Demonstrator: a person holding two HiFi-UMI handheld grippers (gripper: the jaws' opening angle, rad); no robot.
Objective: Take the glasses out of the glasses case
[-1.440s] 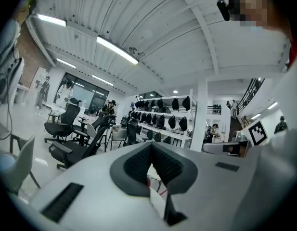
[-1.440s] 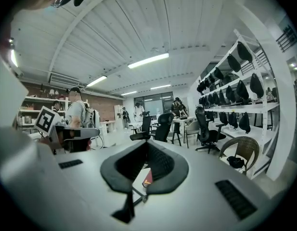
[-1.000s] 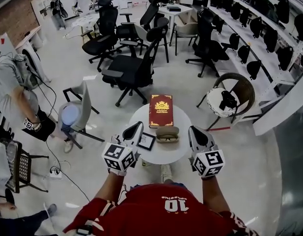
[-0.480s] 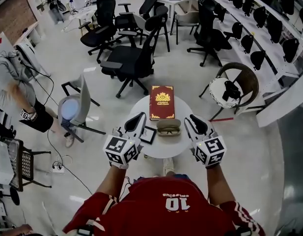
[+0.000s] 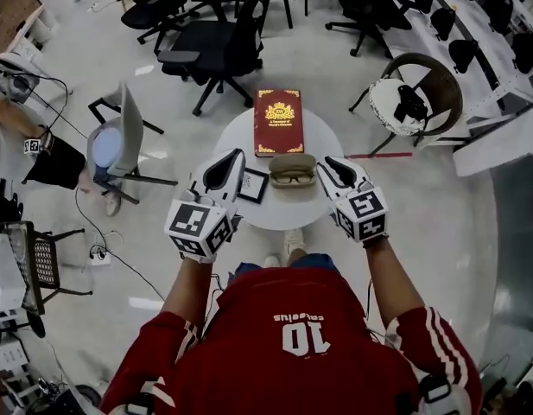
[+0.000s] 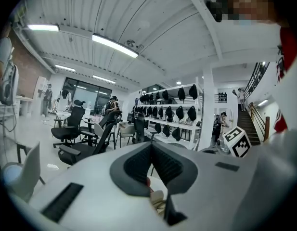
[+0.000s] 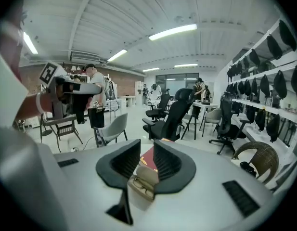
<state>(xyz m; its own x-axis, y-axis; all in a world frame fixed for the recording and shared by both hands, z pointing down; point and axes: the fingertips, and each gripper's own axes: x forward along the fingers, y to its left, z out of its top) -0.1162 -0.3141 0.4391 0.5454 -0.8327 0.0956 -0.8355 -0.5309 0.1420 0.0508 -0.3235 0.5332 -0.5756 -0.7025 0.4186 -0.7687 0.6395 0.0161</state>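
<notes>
Presently the glasses [image 5: 293, 178], crosswise in the open case [image 5: 293, 162], lie just left of the slightly spread right gripper [image 5: 330, 162]; left gripper [image 5: 233, 156] pressed together.

In the head view, the gold title on the red book [image 5: 278, 122] is too small to read. The glasses [image 5: 293, 178] in the open glasses case [image 5: 293, 164] show only as a thin dark outline, their arms not discernible. The small black frame [image 5: 253, 186] has its left edge under the left gripper [image 5: 239, 152], and what it holds cannot be made out. That gripper and the right gripper [image 5: 329, 159] cover parts of the near rim of the round table [image 5: 283, 220]. A person [image 5: 50, 158] at the left is cut off by the picture's edge. In the left gripper view the gripper's own body hides almost the whole table, leaving slivers of case and book below the jaws. In the right gripper view the jaws hide both ends of the case and most of the book.
</notes>
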